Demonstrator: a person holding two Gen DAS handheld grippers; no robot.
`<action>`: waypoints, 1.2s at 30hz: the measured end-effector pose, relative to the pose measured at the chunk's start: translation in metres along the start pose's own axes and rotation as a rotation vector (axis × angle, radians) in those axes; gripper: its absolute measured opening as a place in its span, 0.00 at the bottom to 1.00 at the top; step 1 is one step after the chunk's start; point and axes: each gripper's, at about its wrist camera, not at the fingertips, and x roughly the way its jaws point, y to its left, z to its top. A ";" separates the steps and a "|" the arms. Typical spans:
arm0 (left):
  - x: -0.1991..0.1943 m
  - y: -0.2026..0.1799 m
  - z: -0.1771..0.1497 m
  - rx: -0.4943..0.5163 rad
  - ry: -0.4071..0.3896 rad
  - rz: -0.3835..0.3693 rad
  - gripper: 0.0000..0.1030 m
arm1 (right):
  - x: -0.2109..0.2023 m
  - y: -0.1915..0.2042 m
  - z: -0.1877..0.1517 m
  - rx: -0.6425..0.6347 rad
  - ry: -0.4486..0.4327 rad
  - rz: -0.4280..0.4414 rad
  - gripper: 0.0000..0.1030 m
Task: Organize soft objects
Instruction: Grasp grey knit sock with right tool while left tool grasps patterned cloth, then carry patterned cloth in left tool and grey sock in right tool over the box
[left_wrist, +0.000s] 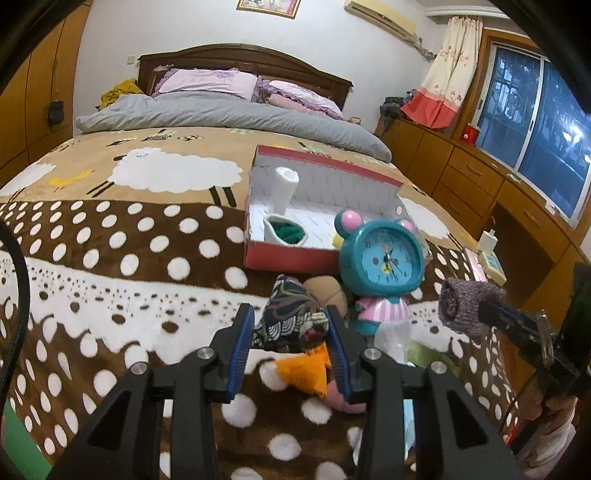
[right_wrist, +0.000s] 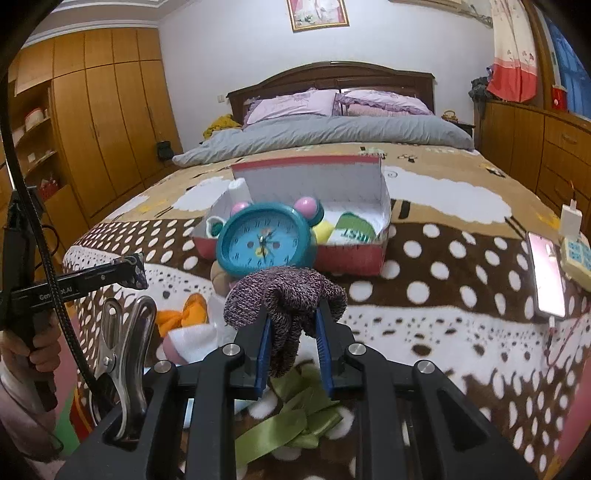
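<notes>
Left gripper (left_wrist: 290, 328), low centre of the left wrist view, clenching a patterned fabric pouch (left_wrist: 291, 317) between its blue pads, holding it clear of the spotted blanket (left_wrist: 110, 258) so it can travel toward the box. Right gripper (right_wrist: 291, 332), low centre of the right wrist view, grasping a purple knitted sock (right_wrist: 284, 295), pads pinching its hanging middle while the bunched top is flopping over the fingertips; probably gripped there to keep the loose knit from slipping. Sitting beyond both, mid-frame: a red cardboard box (left_wrist: 288, 254), open-topped, already holding a white-and-green sock bundle (left_wrist: 286, 230), likely the collecting place. Standing directly between grippers and box: a teal alarm clock (right_wrist: 264, 240), hard, so probably not belonging inside. Waiting on the blanket below: an orange cloth (left_wrist: 306, 369) and green ribbon (right_wrist: 291, 421).
</notes>
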 end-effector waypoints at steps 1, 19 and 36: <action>0.001 0.000 0.003 0.003 -0.002 0.006 0.39 | 0.000 0.000 0.002 -0.002 -0.003 0.000 0.22; 0.033 -0.020 0.063 0.071 -0.021 -0.008 0.39 | 0.004 -0.007 0.054 -0.083 -0.065 -0.032 0.22; 0.087 -0.023 0.094 0.116 0.036 -0.016 0.39 | 0.038 -0.026 0.097 -0.047 -0.062 -0.058 0.22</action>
